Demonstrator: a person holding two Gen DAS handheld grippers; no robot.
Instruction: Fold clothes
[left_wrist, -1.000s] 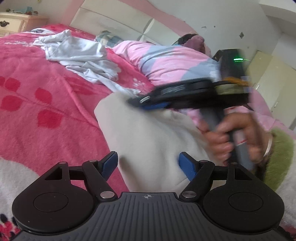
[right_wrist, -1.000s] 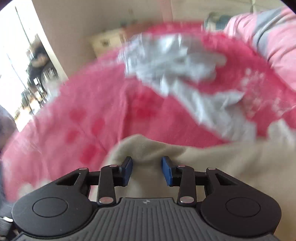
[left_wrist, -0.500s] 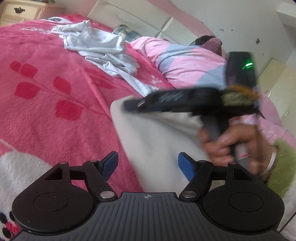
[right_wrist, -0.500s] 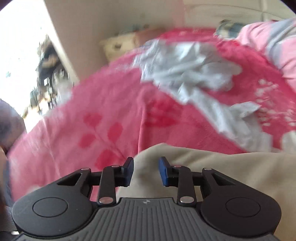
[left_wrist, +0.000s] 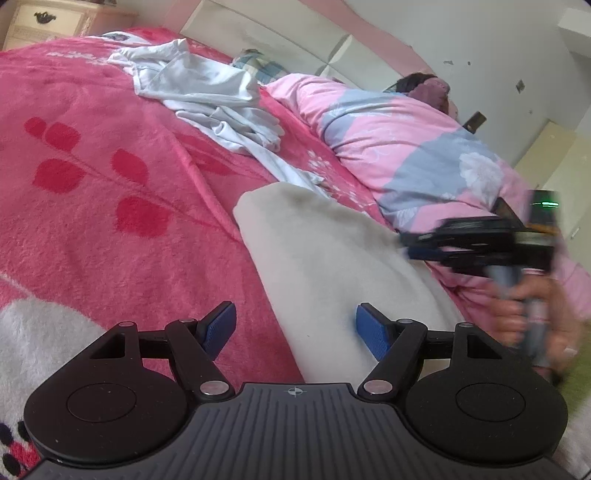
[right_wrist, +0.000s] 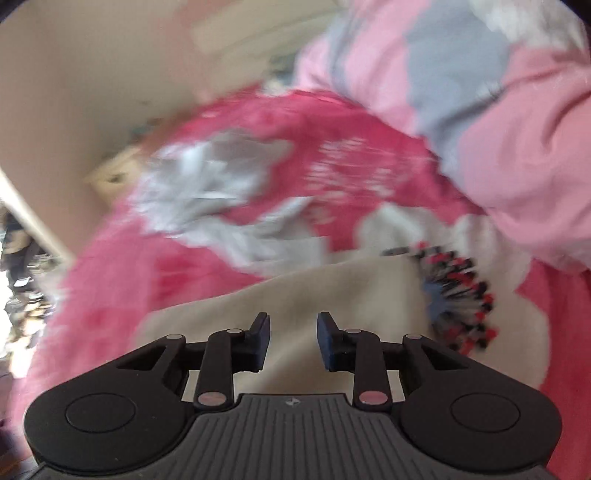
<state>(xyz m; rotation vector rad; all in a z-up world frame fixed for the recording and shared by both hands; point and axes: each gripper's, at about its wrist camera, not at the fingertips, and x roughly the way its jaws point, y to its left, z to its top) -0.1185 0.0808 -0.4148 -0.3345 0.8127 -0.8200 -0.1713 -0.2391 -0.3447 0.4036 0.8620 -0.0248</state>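
The cream garment (left_wrist: 325, 266) lies flat on the pink blanket (left_wrist: 110, 229), and it looks already folded into a long strip that runs from the middle of your left view down to about 5 o'clock. Your left gripper (left_wrist: 295, 326) hangs just above its near edge with its blue fingers (left_wrist: 369, 332) spread wide, holding nothing. Your right gripper (right_wrist: 293, 339) is over the same cloth, its fingers partly apart with nothing between them; in the left view it shows at 3 o'clock, blurry. You seem to be between folds. Next, you would need to pinch one end of the strip and bring it over to the other end, keeping the edges lined up. At 12 o'clock a crumpled white garment (left_wrist: 210, 96) waits, one end of it lying close to the cream one, so take care not to catch it. At 2 o'clock a pink and blue quilt (left_wrist: 406, 147) is piled up, close beside the strip.
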